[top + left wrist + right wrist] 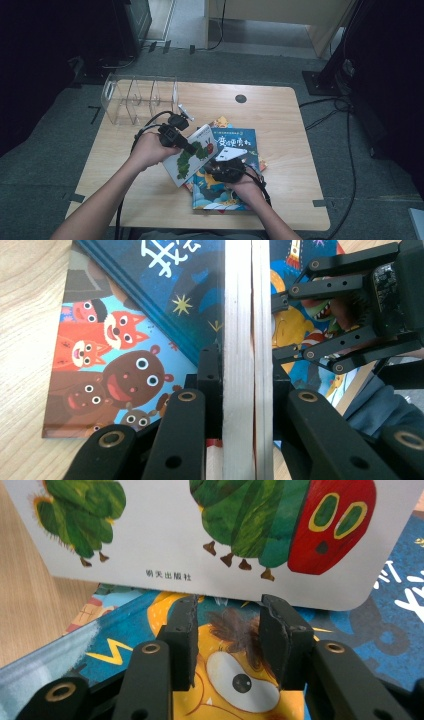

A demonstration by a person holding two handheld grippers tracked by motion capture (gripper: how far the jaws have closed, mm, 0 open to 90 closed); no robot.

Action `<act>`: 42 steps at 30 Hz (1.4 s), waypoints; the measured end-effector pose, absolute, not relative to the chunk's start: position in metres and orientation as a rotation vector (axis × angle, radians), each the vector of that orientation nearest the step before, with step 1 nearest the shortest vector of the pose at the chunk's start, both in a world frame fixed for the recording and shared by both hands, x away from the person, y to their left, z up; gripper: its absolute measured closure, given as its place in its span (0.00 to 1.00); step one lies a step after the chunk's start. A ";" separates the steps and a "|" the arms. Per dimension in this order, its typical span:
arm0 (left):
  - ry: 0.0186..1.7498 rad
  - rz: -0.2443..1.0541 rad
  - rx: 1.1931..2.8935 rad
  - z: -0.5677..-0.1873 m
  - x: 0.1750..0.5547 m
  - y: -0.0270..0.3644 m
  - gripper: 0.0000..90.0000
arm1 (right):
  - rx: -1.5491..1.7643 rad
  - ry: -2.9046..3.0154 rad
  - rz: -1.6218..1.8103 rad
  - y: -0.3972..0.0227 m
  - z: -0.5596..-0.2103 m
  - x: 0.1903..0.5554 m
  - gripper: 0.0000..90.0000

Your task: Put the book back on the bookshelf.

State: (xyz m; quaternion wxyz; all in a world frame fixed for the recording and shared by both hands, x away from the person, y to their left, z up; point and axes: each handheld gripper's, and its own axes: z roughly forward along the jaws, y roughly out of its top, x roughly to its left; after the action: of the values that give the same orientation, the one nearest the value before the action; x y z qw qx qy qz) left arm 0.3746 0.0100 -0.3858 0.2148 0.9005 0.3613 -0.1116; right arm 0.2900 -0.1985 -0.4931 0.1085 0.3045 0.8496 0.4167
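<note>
The left gripper [187, 146] is clamped on the edge of the caterpillar book [192, 156], lifted tilted over the book pile [235, 172]. The right gripper [227, 630] stands open, empty, just below it. The thick board pages seem stiff and light; its glossy cover may slip, so grip the edge deep.

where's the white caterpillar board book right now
In the high view, the white caterpillar board book sits centre-table, tilted up in the left gripper, over the blue picture book, just ahead of the right gripper.

A thick white caterpillar board book [192, 156] is tilted up on edge above the stacked picture books [227, 185].
</note>
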 end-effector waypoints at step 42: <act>1.147 -0.116 2.482 -0.358 0.378 0.079 0.86 | 0.913 2.470 1.152 -0.200 -0.494 0.297 0.37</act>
State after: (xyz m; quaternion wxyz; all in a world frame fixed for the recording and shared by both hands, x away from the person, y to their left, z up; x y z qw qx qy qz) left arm 0.3783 0.0789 -0.3579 0.2011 0.8884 0.4106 -0.0414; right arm 0.2975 -0.1999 -0.4938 0.1331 0.3148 0.8517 0.3971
